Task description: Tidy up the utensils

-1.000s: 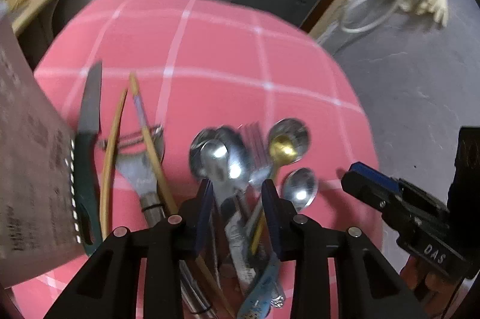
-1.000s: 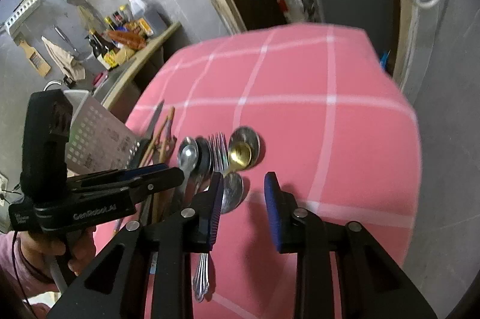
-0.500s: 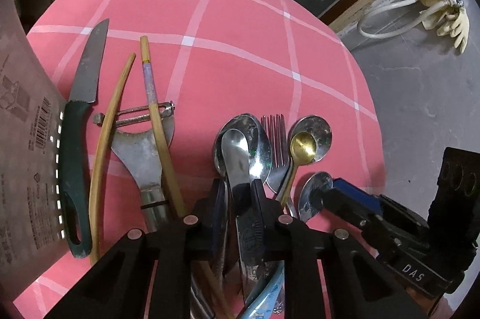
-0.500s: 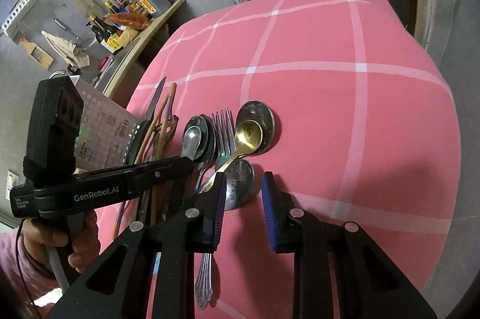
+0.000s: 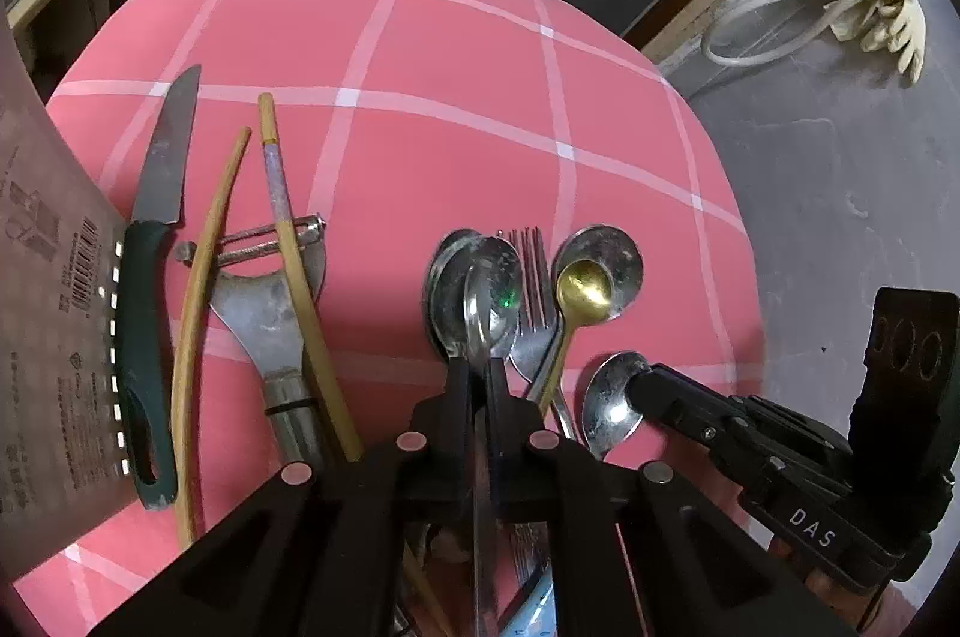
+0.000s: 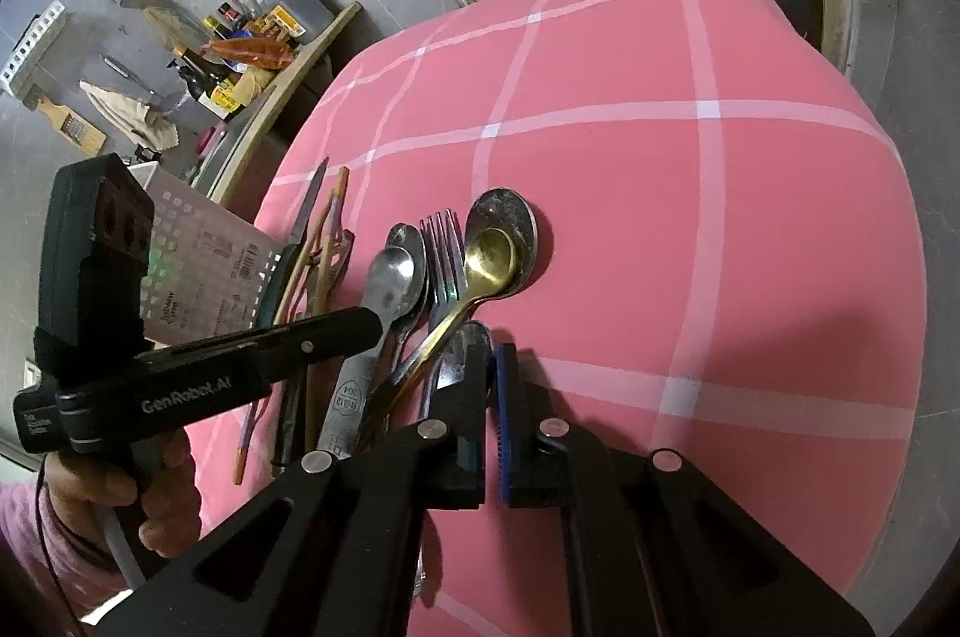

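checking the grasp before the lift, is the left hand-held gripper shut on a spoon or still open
Shut on a steel spoon. In the left wrist view the left hand-held gripper has its fingers pressed against the spoon's handle, with no gap on either side.

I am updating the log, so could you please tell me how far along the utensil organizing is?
Early stage. Done: nothing visibly put away. In hand: the left gripper is shut on a steel spoon; the right gripper is nearly shut beside the pile, holding nothing. Left: the knife, chopsticks, peeler, fork and gold spoon lie on the cloth by the perforated basket.
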A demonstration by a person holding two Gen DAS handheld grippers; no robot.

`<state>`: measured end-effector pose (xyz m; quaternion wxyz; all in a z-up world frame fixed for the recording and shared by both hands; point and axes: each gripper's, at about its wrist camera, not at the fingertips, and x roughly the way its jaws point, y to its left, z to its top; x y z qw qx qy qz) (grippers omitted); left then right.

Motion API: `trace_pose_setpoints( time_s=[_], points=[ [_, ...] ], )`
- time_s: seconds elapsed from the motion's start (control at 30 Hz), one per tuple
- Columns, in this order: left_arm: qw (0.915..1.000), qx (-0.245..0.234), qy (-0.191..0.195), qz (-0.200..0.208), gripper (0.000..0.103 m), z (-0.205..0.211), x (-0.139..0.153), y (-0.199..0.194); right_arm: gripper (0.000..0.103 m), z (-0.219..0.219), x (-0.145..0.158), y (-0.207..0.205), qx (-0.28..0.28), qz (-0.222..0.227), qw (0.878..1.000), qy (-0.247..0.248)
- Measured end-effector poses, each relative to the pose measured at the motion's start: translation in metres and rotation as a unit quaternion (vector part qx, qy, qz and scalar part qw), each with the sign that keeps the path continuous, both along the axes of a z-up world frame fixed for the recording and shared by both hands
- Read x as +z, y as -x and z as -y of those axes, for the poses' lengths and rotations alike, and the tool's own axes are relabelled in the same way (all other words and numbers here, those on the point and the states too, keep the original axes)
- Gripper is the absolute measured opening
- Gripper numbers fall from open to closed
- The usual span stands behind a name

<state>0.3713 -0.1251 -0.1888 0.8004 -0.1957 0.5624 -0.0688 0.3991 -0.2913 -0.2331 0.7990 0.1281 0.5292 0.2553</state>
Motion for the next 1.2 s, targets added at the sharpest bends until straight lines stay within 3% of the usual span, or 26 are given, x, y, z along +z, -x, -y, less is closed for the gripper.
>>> trace_pose_setpoints(
  time_s=[0.2, 0.4, 0.57, 0.73, 0.83, 0.97, 1.2],
  points=[
    [0.9998, -0.019, 0.007, -0.001, 0.004, 0.002, -0.002, -0.005, 0.003, 0.002, 0.000, 0.001, -0.002, -0.001, 1.000, -0.005],
    [0.9981, -0.039, 0.027, -0.041, 0.005, -0.002, -0.008, -0.019, 0.003, -0.002, 0.004, 0.004, -0.002, 0.000, 1.000, 0.000],
    [0.9967, -0.052, 0.039, -0.048, 0.002, -0.002, -0.008, -0.024, 0.002, -0.001, 0.007, 0.012, -0.014, -0.001, 1.000, -0.002],
    [0.9974, -0.067, 0.019, -0.015, 0.002, 0.006, 0.011, -0.008, 0.002, 0.003, 0.022, 0.029, -0.038, 0.020, 0.999, 0.006],
    [0.9968, -0.068, 0.032, 0.027, 0.002, 0.004, 0.027, 0.011, 0.002, 0.004, 0.038, 0.044, -0.051, 0.048, 0.997, 0.020],
    [0.9915, -0.063, 0.045, 0.105, 0.002, -0.005, 0.062, 0.043, 0.002, 0.009, 0.074, 0.068, -0.078, 0.098, 0.991, 0.036],
    [0.9765, -0.008, 0.046, 0.211, 0.002, -0.041, 0.128, 0.072, 0.002, 0.006, 0.152, 0.100, -0.100, 0.206, 0.971, 0.061]
  ],
)
